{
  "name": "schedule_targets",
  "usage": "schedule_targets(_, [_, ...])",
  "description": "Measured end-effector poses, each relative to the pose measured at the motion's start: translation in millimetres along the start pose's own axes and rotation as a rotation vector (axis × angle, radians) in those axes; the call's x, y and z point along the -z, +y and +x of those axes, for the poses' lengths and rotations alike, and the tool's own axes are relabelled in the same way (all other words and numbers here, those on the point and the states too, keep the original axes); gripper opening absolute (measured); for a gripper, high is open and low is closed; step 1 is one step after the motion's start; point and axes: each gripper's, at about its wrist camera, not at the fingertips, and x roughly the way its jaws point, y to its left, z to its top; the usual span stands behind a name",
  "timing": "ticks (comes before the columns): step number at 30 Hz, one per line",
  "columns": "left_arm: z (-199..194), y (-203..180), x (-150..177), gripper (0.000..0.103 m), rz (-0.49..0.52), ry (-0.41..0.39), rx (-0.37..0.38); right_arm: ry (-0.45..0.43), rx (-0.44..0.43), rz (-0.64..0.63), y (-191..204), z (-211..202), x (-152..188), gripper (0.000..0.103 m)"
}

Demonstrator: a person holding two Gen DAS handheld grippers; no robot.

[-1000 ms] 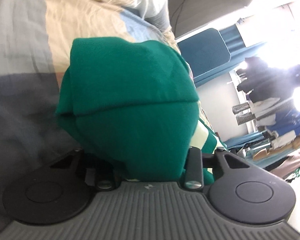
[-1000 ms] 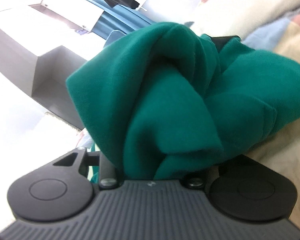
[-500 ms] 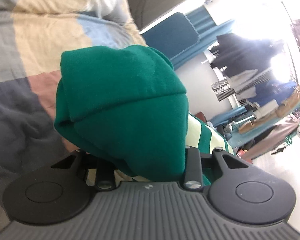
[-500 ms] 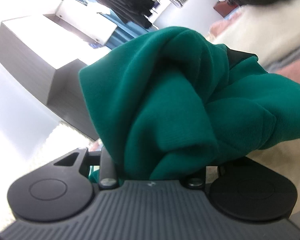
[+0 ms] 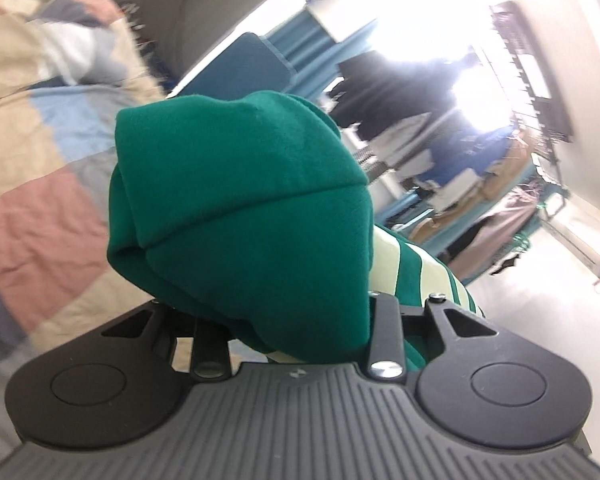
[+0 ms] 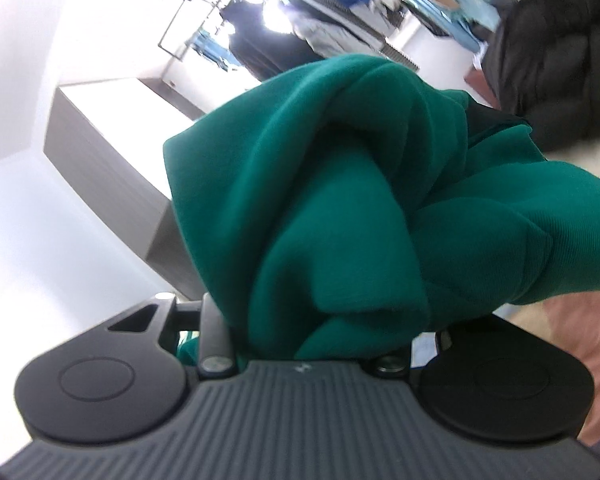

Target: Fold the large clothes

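The left gripper has its jaws clamped on a thick bunch of the green garment, whose cream-striped part hangs beside the right-hand finger. The cloth is held up in the air above the patchwork bed cover. The right gripper likewise grips a twisted bundle of the same green garment, its jaws pressed into the folds.

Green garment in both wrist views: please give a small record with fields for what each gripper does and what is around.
garment: green garment, bunched, with pale stripes lower down
left gripper: shut on a thick bunch of it
right gripper: shut on another bunch
surface: patchwork quilt
background: hanging clothes, blurred
fold: not yet visible
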Motion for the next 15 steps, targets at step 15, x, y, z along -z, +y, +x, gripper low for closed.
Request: schedule_targets(15, [117.9, -108.8, 84.5, 0.04, 0.073, 0.078, 0.117, -0.108, 0.105, -0.055, -58.1, -29.9, -94.9, 0.045])
